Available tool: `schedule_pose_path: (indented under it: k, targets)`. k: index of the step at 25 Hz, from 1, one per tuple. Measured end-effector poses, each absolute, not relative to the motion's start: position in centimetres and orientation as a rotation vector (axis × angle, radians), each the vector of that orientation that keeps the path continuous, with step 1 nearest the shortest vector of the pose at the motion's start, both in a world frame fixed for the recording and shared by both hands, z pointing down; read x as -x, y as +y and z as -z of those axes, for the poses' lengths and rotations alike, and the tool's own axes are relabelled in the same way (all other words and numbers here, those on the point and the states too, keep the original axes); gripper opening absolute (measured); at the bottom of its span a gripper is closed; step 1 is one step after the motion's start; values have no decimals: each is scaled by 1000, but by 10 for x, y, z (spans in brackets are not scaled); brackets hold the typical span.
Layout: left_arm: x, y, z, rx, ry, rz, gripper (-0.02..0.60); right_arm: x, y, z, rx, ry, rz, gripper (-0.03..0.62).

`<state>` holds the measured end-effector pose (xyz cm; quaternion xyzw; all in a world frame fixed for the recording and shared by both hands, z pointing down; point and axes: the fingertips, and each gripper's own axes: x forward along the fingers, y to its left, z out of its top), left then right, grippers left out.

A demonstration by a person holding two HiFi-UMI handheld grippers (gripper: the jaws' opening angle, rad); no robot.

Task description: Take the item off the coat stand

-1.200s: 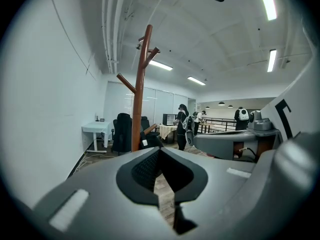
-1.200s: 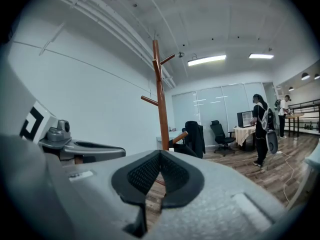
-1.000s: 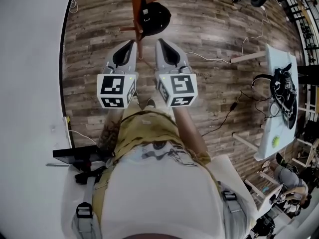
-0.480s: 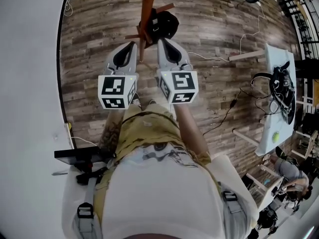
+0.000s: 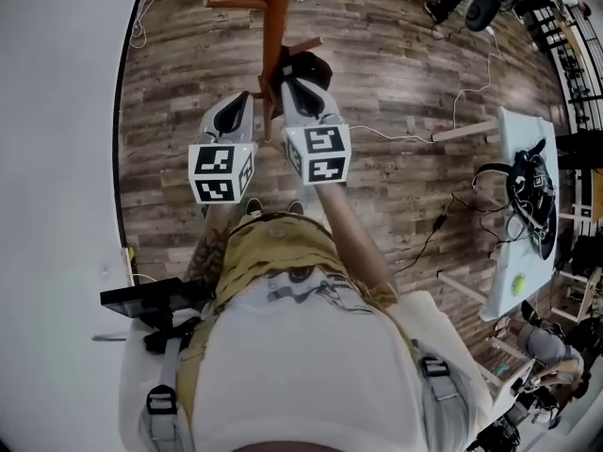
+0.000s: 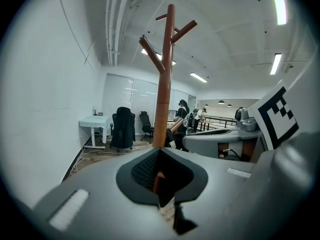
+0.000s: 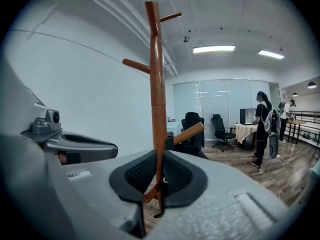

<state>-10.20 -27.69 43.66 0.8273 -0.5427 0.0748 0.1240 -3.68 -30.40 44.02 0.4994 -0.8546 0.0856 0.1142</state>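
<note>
A brown wooden coat stand (image 5: 276,26) rises just ahead of me. A black cap-like item (image 5: 311,66) with a small white mark hangs on one of its lower pegs (image 5: 303,45). My right gripper (image 5: 288,85) reaches up to the pole, its tip right beside the black item. Its jaws are opening to a narrow gap with nothing between them. In the right gripper view (image 7: 159,184) the pole (image 7: 158,84) stands straight ahead, with a dark piece (image 7: 170,141) behind a peg. My left gripper (image 5: 247,98) hangs left of the pole, jaws together and empty. In its own view, that gripper (image 6: 159,176) faces the stand (image 6: 164,84).
A white wall (image 5: 57,158) runs along the left. On the right stands a white table (image 5: 513,121) with headphones, cables and a small green ball (image 5: 517,285). Cables (image 5: 443,201) trail over the wooden floor. Office chairs, desks and people stand farther off.
Both grippers have come closer to the coat stand. The right one moved further forward and left, up beside the black item, and its jaws have parted slightly.
</note>
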Motion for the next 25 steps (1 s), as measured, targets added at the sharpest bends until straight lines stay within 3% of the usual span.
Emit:
schedule_pose_path:
  k: [13, 25]
  targets:
    - [105, -299, -429, -2403, -1635, -227, 3, 47, -342, -471, -1334, -2411, -268, 130]
    - [113, -301, -427, -2388, -1661, -226, 3, 42, -343, -456, -1403, -2439, -250, 97]
